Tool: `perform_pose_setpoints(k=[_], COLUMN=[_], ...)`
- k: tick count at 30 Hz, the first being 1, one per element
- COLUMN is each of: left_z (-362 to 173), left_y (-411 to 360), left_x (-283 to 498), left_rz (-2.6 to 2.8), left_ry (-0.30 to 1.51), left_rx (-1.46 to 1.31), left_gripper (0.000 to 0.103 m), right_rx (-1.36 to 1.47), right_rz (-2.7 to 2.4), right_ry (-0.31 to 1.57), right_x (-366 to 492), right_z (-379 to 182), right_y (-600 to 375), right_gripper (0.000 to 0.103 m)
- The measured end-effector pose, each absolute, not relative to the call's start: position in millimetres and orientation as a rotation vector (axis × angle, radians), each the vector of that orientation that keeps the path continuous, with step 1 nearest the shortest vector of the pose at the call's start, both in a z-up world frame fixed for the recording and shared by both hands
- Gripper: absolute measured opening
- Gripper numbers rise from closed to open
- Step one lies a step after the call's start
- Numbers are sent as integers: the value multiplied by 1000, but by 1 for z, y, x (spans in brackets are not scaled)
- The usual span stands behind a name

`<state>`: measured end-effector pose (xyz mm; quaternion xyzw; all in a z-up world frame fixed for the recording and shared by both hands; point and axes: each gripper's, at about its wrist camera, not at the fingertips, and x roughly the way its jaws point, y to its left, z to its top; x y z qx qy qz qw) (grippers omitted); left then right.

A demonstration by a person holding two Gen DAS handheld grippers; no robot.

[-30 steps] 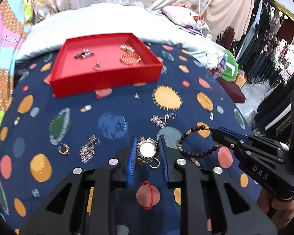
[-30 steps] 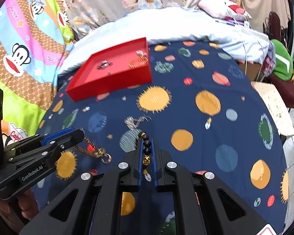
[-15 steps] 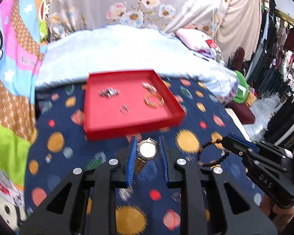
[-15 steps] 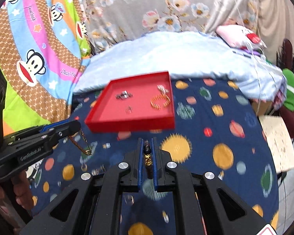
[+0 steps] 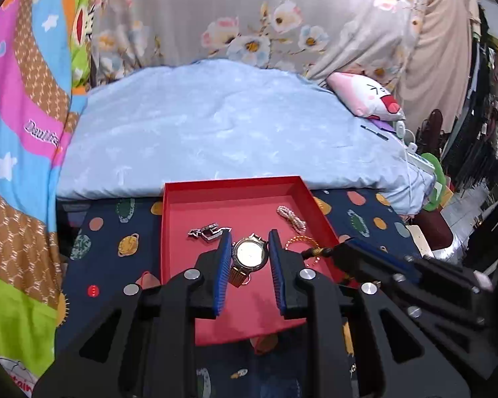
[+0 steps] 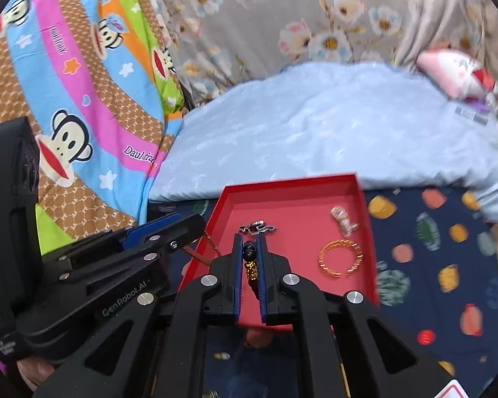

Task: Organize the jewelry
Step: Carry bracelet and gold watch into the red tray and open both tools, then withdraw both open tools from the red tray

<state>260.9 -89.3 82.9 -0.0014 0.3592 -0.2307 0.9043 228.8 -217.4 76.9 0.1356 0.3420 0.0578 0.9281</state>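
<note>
Both grippers hover over the red tray (image 5: 302, 195): left gripper (image 5: 249, 253) pinches the watch (image 5: 250, 254), right gripper (image 6: 249, 258) clamps the bead bracelet (image 6: 250, 262). Drop-off step, probably; next they lower and let go.

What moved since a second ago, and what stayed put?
Both grippers travelled from the loose jewelry on the planet cloth up to the red tray and are now over it. The left gripper still clamps the gold watch; the right gripper still pinches the dark bead bracelet. Nothing was let go. The gold bangle and silver pieces in the tray stayed put.
</note>
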Motion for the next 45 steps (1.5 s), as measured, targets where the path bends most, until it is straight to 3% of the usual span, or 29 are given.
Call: perform_pose_setpoints(k=[4, 5, 6, 9, 16, 30, 45], left_z=[57, 51, 47, 42, 41, -21, -45], left_y=[-93, -93, -92, -83, -54, 1, -36], left_x=[283, 287, 289, 287, 253, 143, 103], left_rz=[-431, -412, -377, -317, -285, -232, -342], left_ry=[790, 794, 794, 774, 784, 944, 985], left_rx=[-11, -8, 4, 23, 35, 53, 86], left_gripper=[23, 32, 49, 62, 66, 66, 66], right_rx=[317, 299, 274, 239, 202, 223, 245], right_rz=[140, 100, 57, -8, -85, -135, -127], right_ry=[821, 825, 827, 806, 771, 861, 930], right_x=[260, 261, 261, 249, 191, 64, 25], right_z=[27, 20, 14, 12, 27, 0, -25], right_y=[-223, -224, -226, -233, -246, -245, -229], right_gripper=[8, 11, 19, 23, 30, 30, 30])
